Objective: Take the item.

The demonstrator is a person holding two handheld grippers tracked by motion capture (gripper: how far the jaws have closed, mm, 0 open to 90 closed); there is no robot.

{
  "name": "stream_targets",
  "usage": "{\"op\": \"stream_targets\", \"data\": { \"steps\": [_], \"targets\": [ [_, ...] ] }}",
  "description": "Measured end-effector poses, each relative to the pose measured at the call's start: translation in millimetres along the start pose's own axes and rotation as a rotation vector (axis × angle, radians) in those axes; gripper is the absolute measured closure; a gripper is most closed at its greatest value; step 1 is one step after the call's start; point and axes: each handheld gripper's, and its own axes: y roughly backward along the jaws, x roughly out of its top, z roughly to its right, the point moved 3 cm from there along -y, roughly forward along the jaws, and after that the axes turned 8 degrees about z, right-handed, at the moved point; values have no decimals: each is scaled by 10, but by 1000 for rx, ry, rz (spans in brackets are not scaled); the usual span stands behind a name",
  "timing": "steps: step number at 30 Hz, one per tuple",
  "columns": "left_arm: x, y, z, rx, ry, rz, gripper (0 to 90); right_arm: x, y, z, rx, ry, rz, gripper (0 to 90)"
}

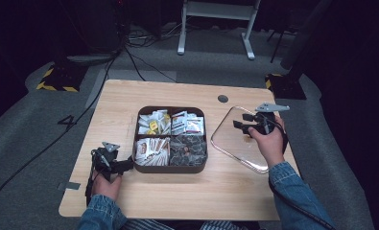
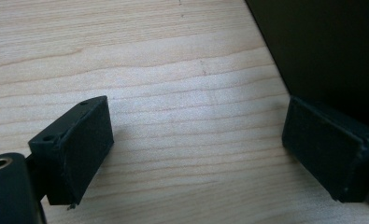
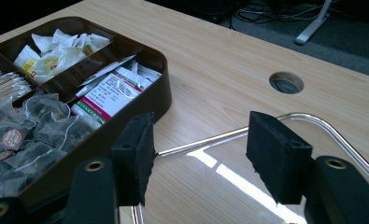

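Left gripper (image 1: pixel 122 165) sits low on the counter (image 1: pixel 177 196), right up against the left wall of the brown box (image 1: pixel 170 167). Fingers (image 2: pixel 81 149) stand apart with only bare wood between them; one finger lies close by the dark box wall, though contact cannot be confirmed. Likely posted there to steady the box rather than to grasp anything.

Box centre-counter, lid off, four compartments exposed. Far left: white sachets with yellow labels (image 1: pixel 152 123). Far right: white and red packets (image 1: pixel 187 123). Near left: brown paper sticks or packets (image 1: pixel 151 149). Near right: mesh tea bags (image 1: pixel 188 149). All four look full.

Clear lid (image 1: pixel 240 143) lies flat on the counter just right of the box, apart from it, rim catching the light. Set close, probably so it can go back on easily.

Right gripper (image 1: pixel 241 121) hovers over the far part of the lid, fingers (image 3: pixel 278 156) spread wide, nothing between them, not pressing the lid. Reads as a release finished: lid parked, hand free.

Round cable hole (image 1: pixel 222 98) in the counter beyond the lid.
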Motion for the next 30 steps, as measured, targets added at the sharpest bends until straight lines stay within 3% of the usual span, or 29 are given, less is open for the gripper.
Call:
{"op": "stream_targets", "data": {
  "steps": [6, 10, 17, 27, 30],
  "targets": [
    [0, 0, 0, 0, 0, 0, 89, 120, -151, -260, 63, 36, -5, 430],
    [0, 0, 0, -1, 0, 0, 89, 202, -257, -424, 94, 33, -5, 373],
    [-1, 0, 0, 0, 0, 0, 89, 326, -428, -728, 149, 67, -35, 255],
    [5, -7, -14, -11, -13, 0, 88, 419, -697, -1034, 237, 87, -68, 292],
    [5, -7, -14, -11, -13, 0, 88, 458, -752, -1120, 214, 122, -63, 324]
  ]
}}
